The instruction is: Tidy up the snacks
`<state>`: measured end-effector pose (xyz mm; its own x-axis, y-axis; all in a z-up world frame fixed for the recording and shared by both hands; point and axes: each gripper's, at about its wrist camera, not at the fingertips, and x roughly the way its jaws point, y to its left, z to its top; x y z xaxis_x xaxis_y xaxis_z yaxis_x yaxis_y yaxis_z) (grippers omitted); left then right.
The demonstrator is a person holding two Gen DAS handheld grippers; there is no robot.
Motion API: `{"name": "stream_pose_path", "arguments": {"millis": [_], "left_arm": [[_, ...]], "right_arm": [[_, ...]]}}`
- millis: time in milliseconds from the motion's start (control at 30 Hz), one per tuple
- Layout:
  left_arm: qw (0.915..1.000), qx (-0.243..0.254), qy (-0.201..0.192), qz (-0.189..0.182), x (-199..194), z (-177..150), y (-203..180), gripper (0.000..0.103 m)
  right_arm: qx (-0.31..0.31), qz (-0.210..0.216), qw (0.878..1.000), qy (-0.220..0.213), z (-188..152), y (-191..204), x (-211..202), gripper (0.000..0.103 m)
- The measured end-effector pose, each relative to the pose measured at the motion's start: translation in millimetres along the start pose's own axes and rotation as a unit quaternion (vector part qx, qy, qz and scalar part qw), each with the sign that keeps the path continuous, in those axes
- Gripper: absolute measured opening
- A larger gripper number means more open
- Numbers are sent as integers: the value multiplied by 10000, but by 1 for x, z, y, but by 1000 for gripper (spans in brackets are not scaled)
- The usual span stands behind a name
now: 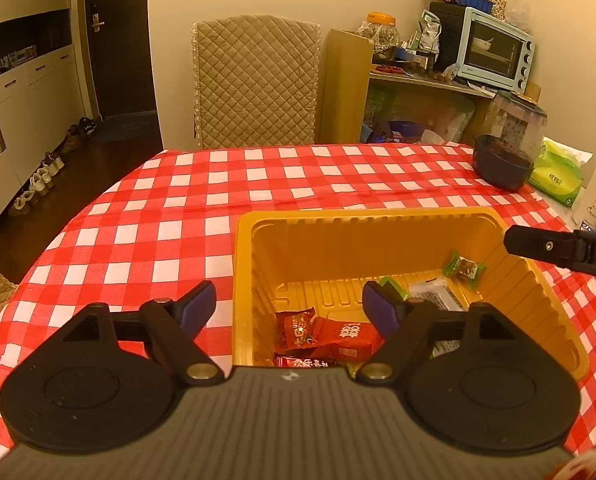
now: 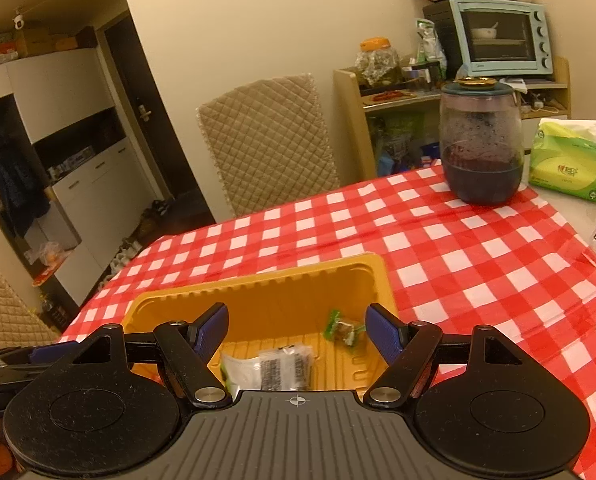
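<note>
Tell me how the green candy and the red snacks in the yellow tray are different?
The green candy is one small twist-wrapped sweet lying alone by the tray's far right side; the red snacks are several bigger flat packets piled at the near left. Its wrapper is green with a brown middle; theirs are red with print. Both lie inside the yellow tray.

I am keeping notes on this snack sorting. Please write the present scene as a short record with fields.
surface: table with red and white checked cloth
container: yellow tray, open top
in tray: red packets, green-wrapped candy, white packet with dark print
left gripper: open, holds nothing, over the tray's left wall
right gripper: open, holds nothing, over the tray
behind the tray: dark jar with lid, green tissue pack
</note>
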<state>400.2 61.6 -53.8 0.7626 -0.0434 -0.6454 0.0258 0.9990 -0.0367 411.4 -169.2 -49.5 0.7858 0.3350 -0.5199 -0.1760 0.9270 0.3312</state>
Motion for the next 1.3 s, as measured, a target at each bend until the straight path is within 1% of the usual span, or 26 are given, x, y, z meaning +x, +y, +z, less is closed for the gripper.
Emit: {"name": "stream_pose_path", "arguments": {"millis": [67,133,267,400,500,733,833,1067,1167,1300], "left_arm": [[10000,13,-11,16,0,0,0,83],[10000,27,-30,41,-1,0,-1,88],[9999,71,-41,70,-1,-1,-1,92],[9998,138,-113,103,-3,-1,-2,102],[9994,225,-143,212,-4,-1,-4,103],[9996,134,-79,237,-4,-3,-1,103],[9996,90,-128,252,-7,-3,-1,103],[9995,136,-94,264,-18,-3,-5,103],[9992,220,-74,339,-24,-4,-10,103],[9993,173,-91,304,-36,-4,-13,103]], "right_arm": [[6,-22,10000,15,0,-1,0,75],[7,-33,10000,14,0,-1,0,75],[-9,-42,10000,16,0,-1,-2,75],[-36,-70,10000,43,-1,-1,-2,75],[-112,-125,9998,104,-1,-2,-2,75],[-266,-210,9992,206,-4,-3,-1,75],[-275,-216,9991,221,-5,-3,-1,75],[-336,-297,9987,223,-5,-2,-5,75],[-325,-311,9987,235,-6,-1,-9,75],[-348,-335,9986,222,-7,2,-16,75]]}}
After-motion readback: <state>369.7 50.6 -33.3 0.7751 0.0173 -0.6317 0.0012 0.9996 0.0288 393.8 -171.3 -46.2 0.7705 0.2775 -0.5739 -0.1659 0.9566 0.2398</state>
